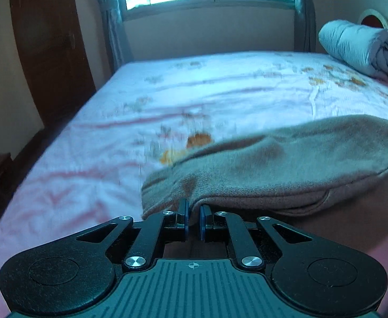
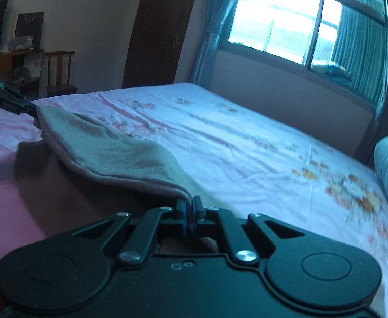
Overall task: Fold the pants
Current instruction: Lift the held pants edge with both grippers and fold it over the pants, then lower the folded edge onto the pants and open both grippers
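Pants hang stretched between the two tools, raised over the near edge of the bed. The left tool pinches one corner with narrow jaws, and the right tool pinches the other corner. The held edge runs left to right, and both tools seem equally near. A rolled blanket lies far off, by the window.
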`<state>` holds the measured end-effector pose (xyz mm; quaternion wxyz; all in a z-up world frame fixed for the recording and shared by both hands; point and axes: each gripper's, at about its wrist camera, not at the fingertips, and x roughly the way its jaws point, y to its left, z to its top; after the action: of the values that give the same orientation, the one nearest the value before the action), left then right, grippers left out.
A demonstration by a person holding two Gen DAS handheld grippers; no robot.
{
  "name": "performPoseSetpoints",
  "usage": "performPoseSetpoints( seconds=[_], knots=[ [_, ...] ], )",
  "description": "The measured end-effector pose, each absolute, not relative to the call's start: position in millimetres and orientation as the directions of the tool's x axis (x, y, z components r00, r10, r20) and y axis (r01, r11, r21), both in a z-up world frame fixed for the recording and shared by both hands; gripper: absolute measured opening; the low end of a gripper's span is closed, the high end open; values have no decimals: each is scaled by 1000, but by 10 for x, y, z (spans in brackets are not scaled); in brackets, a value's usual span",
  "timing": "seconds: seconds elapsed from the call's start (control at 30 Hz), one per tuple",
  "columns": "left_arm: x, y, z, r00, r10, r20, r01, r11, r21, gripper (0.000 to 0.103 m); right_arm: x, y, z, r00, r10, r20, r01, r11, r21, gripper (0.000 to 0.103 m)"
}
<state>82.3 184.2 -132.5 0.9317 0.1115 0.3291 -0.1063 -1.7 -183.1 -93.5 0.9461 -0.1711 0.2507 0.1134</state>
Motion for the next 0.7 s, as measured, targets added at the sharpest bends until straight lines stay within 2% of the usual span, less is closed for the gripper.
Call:
performPoseSetpoints(
  seconds=[0.33, 0.4, 0.47, 0.53, 0.63, 0.7],
  knots=[
    [537, 2036, -1825, 725, -27, -688, 152, 981, 122, 8, -445, -1640, -1282, 795, 142, -590, -333, 915, -228, 0],
    [534, 2086, -1863, 713, -32, -701, 131, 987, 89, 8, -446, -1658, -1361, 779, 140, -611, -323, 925, -200, 0],
    [521, 2109, -1842, 705, -65, -706, 118, 993, 26, 8, -449, -1643, -1468, 759, 121, -640, -323, 923, -210, 0],
    [530, 2163, -1768, 685, -156, -712, 99, 988, -120, 8, -480, -1645, -1535, 767, 100, -634, -313, 921, -233, 1],
    [525, 2195, -1641, 691, -217, -689, 47, 965, -257, 8, -483, -1658, -1495, 768, 98, -633, -298, 930, -218, 12],
    [540, 2191, -1585, 696, -218, -684, 11, 956, -293, 8, -481, -1683, -1443, 762, 115, -638, -295, 938, -184, 15]
  ],
)
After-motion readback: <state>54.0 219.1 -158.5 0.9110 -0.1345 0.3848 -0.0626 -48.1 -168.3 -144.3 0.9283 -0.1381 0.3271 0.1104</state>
